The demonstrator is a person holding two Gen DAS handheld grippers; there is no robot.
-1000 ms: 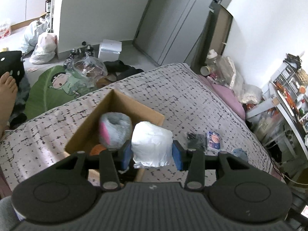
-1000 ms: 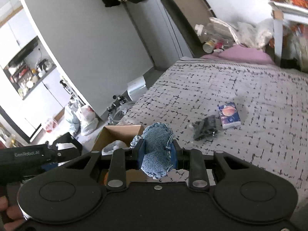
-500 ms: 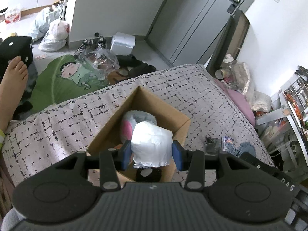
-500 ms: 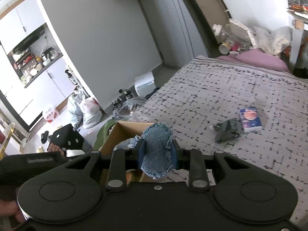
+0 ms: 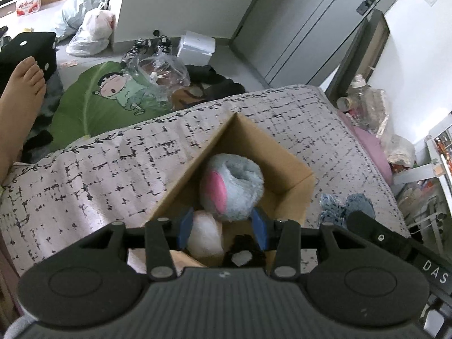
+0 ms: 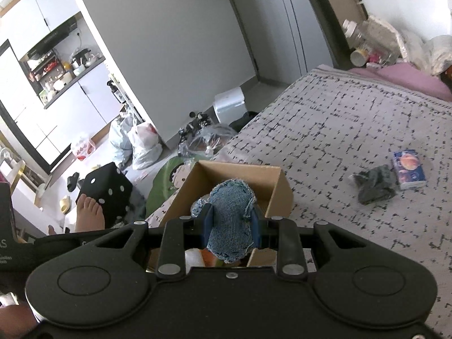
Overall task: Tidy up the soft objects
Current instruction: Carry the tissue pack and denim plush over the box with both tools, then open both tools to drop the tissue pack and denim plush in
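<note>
An open cardboard box [image 5: 293,186] sits on the patterned bed [image 5: 99,169]. In it lie a blue-grey plush with a pink patch [image 5: 231,186] and a black item [image 5: 243,254]. My left gripper [image 5: 222,226] hangs over the box's near side, open. The white soft bundle [image 5: 204,237] lies lower in the box, beside the left pad and clear of the right one. My right gripper [image 6: 230,223] is shut on a frayed denim piece [image 6: 230,214], just before the box [image 6: 271,175]. That denim piece [image 5: 347,202] also shows at the right of the left wrist view.
On the bed to the right lie a dark grey cloth [image 6: 373,183] and a tissue packet [image 6: 408,169]. A person's bare foot [image 6: 89,209] rests left of the bed. The floor holds a green cartoon mat [image 5: 93,104], plastic bags [image 5: 90,31] and a black dotted cube [image 6: 106,189].
My left gripper came down over the box, and the white bundle went from between its pads into the box. My right gripper carried the denim piece closer to the box.
</note>
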